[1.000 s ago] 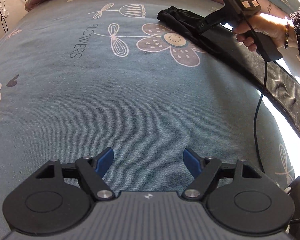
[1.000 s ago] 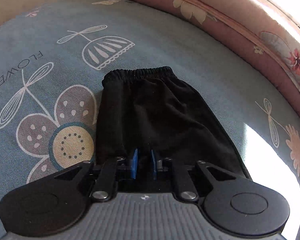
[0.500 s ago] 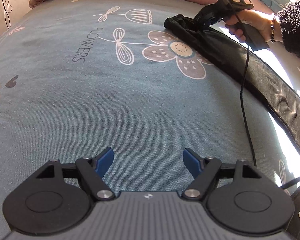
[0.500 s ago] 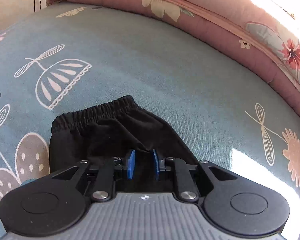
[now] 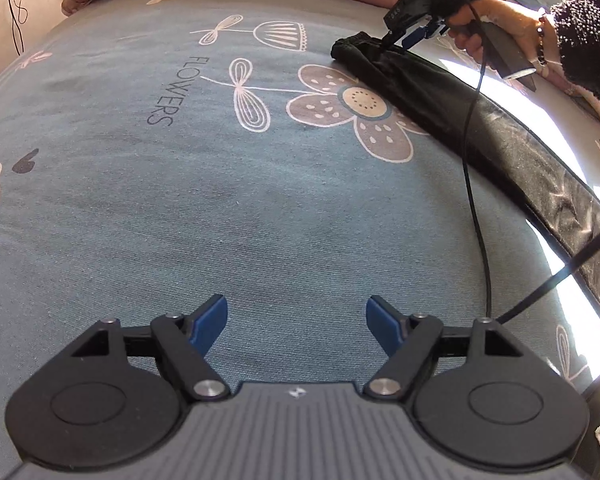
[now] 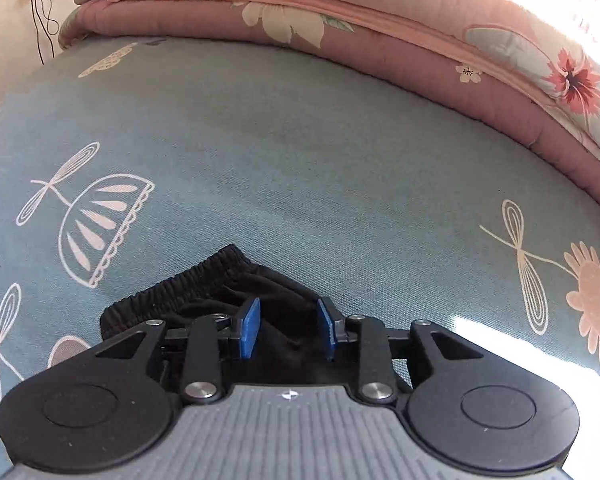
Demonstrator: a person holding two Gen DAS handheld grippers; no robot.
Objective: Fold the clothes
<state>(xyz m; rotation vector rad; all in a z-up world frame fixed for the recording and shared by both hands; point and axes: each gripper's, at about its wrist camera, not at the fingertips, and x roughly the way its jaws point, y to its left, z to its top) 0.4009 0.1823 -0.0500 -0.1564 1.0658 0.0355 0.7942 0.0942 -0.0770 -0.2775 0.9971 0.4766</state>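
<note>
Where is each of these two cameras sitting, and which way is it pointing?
Left wrist view: sits on the left gripper, low over the blue bedsheet, jaws open; looks across the bed at the right gripper and the person's hand.
Right wrist view: sits on the right gripper, jaws open over the black trousers, facing the pink quilt.
Both views share the trousers, sheet and quilt.

Matt black cloth trousers (image 6: pixel 204 296) with gathered elastic waistband on coarse-woven, printed blue bedsheet (image 5: pixel 260 200)
</note>
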